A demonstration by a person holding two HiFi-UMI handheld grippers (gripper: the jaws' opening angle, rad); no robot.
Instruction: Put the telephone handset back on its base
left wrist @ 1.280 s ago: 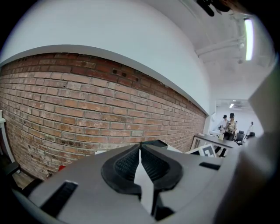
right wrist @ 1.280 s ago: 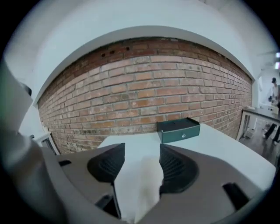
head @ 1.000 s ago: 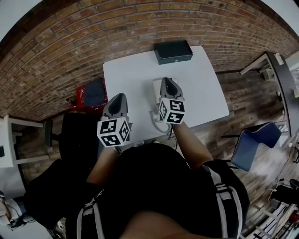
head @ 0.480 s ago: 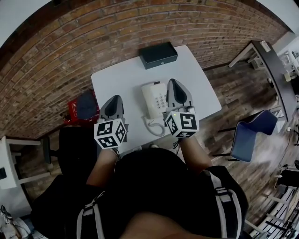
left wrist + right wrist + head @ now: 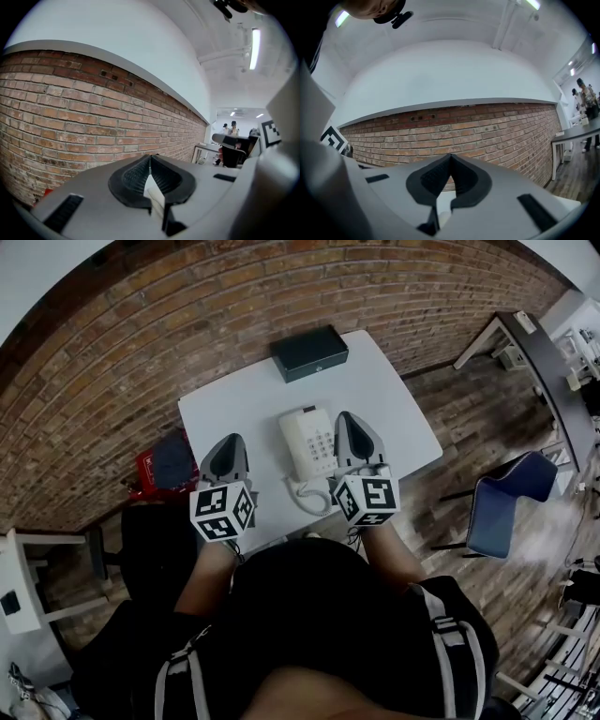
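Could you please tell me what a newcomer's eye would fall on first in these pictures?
Two grippers with black-and-white marker cubes stand out first: the left gripper and the right gripper, both with jaws together and empty, held over a white table. Between them lies a white telephone with a curly cord, and a black box sits at the table's far edge, by the brick wall.
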